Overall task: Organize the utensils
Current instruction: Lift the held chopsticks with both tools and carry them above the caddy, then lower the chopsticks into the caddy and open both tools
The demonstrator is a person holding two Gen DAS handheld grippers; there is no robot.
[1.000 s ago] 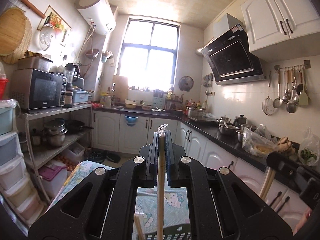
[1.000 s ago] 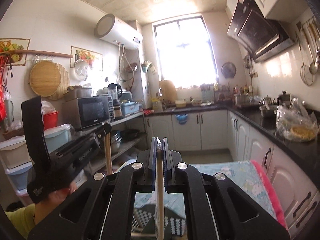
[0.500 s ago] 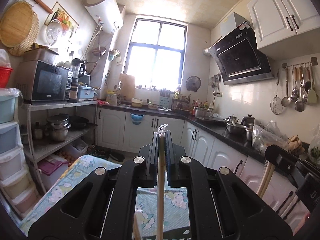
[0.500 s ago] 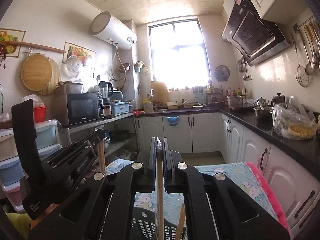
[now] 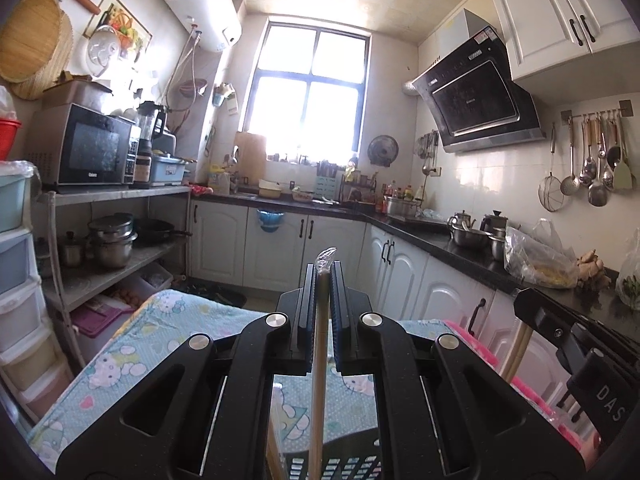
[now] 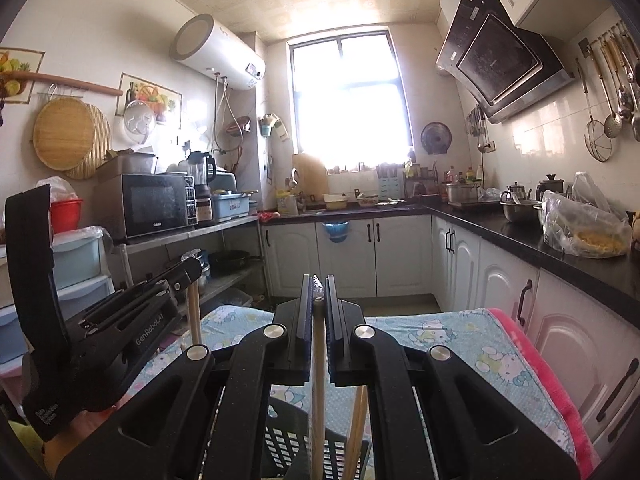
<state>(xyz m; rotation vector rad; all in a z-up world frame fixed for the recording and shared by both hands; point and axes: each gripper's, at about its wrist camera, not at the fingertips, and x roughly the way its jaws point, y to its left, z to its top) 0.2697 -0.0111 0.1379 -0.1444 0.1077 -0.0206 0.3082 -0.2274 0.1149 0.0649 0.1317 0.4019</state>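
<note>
Left wrist view: tabletop (image 5: 132,344) under a cartoon-print cloth, black slotted basket (image 5: 340,468) at the near edge.
Left gripper (image 5: 322,276): fingers clamped on an upright wooden chopstick (image 5: 318,380), plastic-wrapped tip just above them.
Right gripper (image 6: 316,286): fingers pinch a second chopstick (image 6: 319,392) between them, over the basket (image 6: 288,444).

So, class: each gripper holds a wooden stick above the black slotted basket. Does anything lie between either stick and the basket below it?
Nothing visible does. The left gripper is shut on its wooden stick, which runs down to the black basket. The right gripper is shut on its own stick, beside another stick already standing in the basket.
</note>
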